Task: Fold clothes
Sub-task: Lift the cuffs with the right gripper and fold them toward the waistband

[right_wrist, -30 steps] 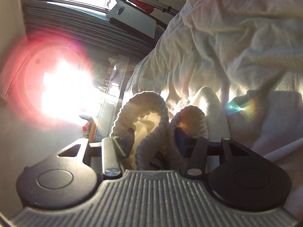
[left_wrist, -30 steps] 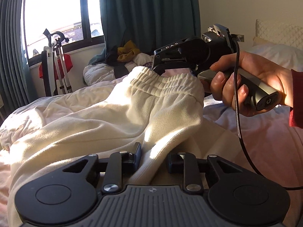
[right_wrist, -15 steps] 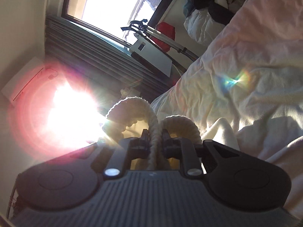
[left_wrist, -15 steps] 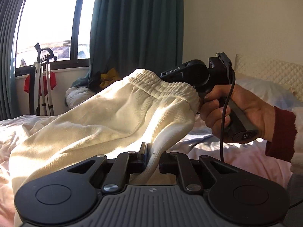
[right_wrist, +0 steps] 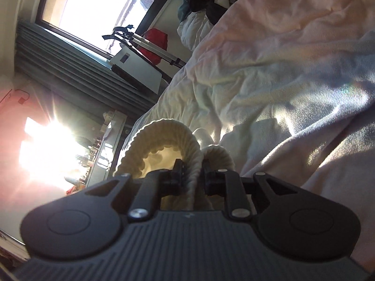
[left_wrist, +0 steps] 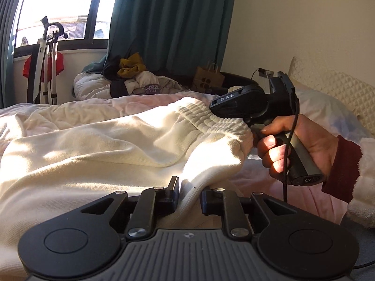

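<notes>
Cream sweatpants (left_wrist: 112, 154) lie spread over the bed, their ribbed elastic waistband (left_wrist: 211, 121) raised at the right. A hand (left_wrist: 295, 145) holds my right gripper (right_wrist: 191, 175), which is shut on a bunched loop of that waistband (right_wrist: 164, 135), though its jaws are easing apart. The right gripper's black body (left_wrist: 243, 107) shows in the left wrist view, clamped on the band's end. My left gripper (left_wrist: 189, 193) sits low at the trousers' near edge. Its jaws are opening, with a fold of the cream cloth (left_wrist: 188, 192) between them, against the left finger only.
A pink and white duvet (right_wrist: 293, 46) covers the bed. A pile of clothes (left_wrist: 136, 79) and a paper bag (left_wrist: 208, 77) sit at its far end below teal curtains. A folded white frame (left_wrist: 42, 70) leans under the window. A pillow (left_wrist: 328, 93) lies right.
The left gripper's jaws, pinched on the cloth half a second ago, have spread. The right gripper closed on the waistband and carried it rightwards; the raised trousers have sunk lower over the bed.
</notes>
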`<state>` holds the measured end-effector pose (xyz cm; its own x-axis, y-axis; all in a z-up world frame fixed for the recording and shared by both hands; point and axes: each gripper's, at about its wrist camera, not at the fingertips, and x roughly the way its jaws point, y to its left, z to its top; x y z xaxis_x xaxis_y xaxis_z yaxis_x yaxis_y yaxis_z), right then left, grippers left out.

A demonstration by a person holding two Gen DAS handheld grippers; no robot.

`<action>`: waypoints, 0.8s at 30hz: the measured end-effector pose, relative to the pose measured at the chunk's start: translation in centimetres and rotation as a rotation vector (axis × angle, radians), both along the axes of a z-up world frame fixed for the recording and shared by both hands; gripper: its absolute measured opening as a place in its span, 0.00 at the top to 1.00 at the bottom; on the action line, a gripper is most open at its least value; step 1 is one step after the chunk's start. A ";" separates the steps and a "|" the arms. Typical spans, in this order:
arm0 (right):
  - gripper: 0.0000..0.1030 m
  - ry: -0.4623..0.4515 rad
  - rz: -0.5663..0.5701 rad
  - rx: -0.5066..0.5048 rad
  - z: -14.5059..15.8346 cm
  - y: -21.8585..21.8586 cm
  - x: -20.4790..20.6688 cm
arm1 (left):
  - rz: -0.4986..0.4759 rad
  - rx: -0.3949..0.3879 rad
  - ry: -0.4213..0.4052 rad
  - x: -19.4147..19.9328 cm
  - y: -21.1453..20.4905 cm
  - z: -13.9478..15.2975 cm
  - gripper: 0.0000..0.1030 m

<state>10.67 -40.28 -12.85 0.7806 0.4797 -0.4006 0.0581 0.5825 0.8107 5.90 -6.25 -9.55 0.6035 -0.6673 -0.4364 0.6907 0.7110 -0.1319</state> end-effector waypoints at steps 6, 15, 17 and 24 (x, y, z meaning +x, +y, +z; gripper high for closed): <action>0.30 -0.031 -0.114 -0.036 2.6 -1.1 -3.5 | 0.078 -0.114 0.014 -0.4 3.0 2.8 0.35; 0.17 -0.011 -0.049 -0.095 3.7 1.5 -8.2 | 0.494 -0.375 0.300 3.6 12.4 3.1 0.14; 0.18 -0.020 -0.035 -0.134 3.8 2.2 -8.7 | 0.544 -0.407 0.339 4.0 13.7 2.6 0.14; 0.17 0.023 0.022 -0.239 2.8 4.5 -8.8 | 0.620 -0.361 0.404 4.7 14.8 1.1 0.11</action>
<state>1.91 -35.80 -10.09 0.7604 0.3854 -0.5228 0.0607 0.7592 0.6480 10.60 8.55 -8.42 0.7511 -0.4050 -0.5214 0.0369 0.8143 -0.5793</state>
